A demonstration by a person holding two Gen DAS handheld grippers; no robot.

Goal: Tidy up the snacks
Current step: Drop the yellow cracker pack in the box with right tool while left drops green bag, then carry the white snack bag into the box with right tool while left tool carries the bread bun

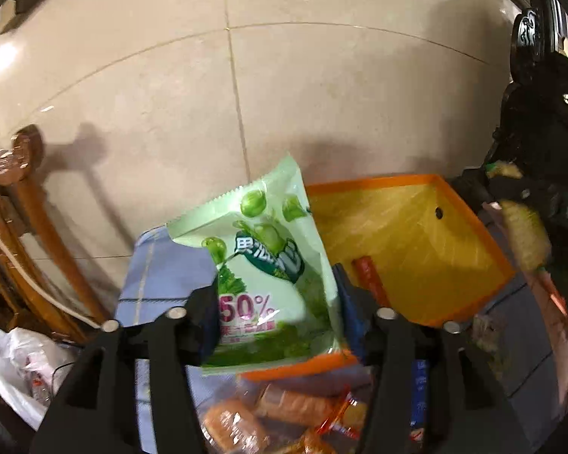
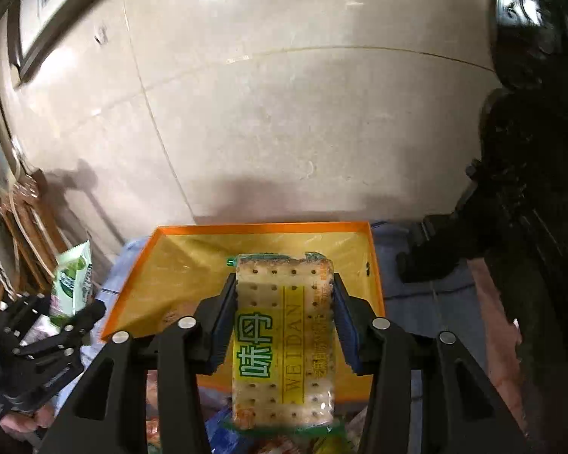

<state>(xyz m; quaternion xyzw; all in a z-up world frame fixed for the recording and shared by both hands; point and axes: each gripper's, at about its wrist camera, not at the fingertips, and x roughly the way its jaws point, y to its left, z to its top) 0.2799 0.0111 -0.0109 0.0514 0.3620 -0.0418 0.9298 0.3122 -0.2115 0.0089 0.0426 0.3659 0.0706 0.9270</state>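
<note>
Green packet [image 1: 272, 276] seemingly clamped in left jaws; cracker pack [image 2: 284, 336] clamped in right.

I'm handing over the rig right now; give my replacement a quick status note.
Left claw: shut on the pale green plastic snack bag, lifted beside the tray.
Right claw: shut on the clear-wrapped cracker pack with yellow label, above the tray.
Orange-rimmed yellow tray: holds one red stick-shaped snack, otherwise bare.
Left: set both down in it, then sort the orange-wrapped snacks in the pile below.
</note>
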